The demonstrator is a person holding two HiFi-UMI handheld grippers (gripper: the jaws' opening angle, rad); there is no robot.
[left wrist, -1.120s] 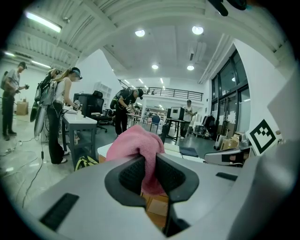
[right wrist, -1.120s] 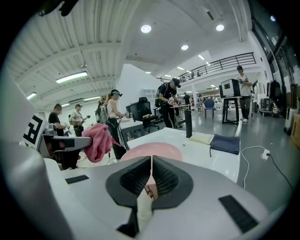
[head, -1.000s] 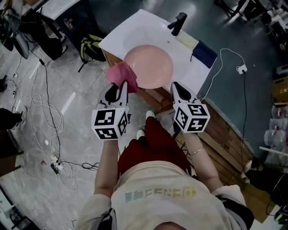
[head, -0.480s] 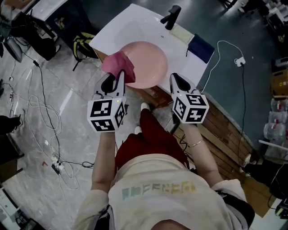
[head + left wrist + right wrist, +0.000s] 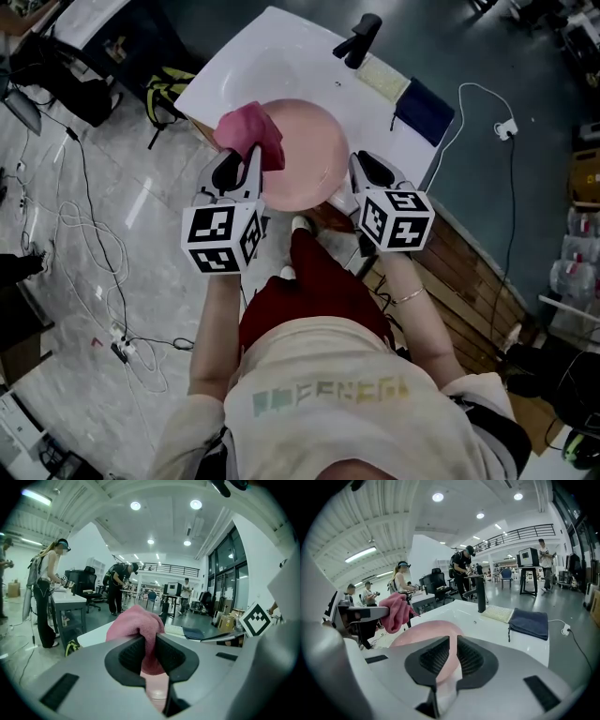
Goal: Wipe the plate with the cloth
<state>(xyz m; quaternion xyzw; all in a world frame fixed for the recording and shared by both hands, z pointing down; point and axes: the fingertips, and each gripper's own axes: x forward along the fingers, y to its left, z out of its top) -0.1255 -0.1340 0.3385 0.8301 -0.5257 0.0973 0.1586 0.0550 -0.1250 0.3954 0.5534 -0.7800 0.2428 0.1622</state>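
You have two grippers, one plate and one cloth in play. On the white tabletop point(image 5: 246, 58) beyond them stand one black tap-like post point(image 5: 358, 39), one pale ribbed pad point(image 5: 384, 77) and one folded dark blue fabric piece point(image 5: 424, 111).

The plate point(image 5: 305, 155) is round, shallow, smooth and pale pink, with a soft sheen. It hangs over the near edge of the tabletop. The cloth point(image 5: 249, 133) is a deeper pink, fuzzy like terry, and bunched into a loose lump. From the head view it overlaps the plate's left rim, though whether it presses on the surface is hard to tell.

Your left gripper point(image 5: 240, 167) has its fingers point(image 5: 129, 653) clenched on the cloth point(image 5: 136, 624). In the left gripper view the ridged black pads pinch a fold between them, and the rest of the lump bulges out above the tips.

Your right gripper point(image 5: 362, 171) grasps the plate at its near right edge. In the right gripper view the fingers point(image 5: 471, 657) stand almost together, with only the thin pink rim point(image 5: 449, 660) running up through the slit between the pads. The plate's point(image 5: 419, 634) face spreads away to the left, and the cloth point(image 5: 396, 609) hangs at its far left side in the other gripper.
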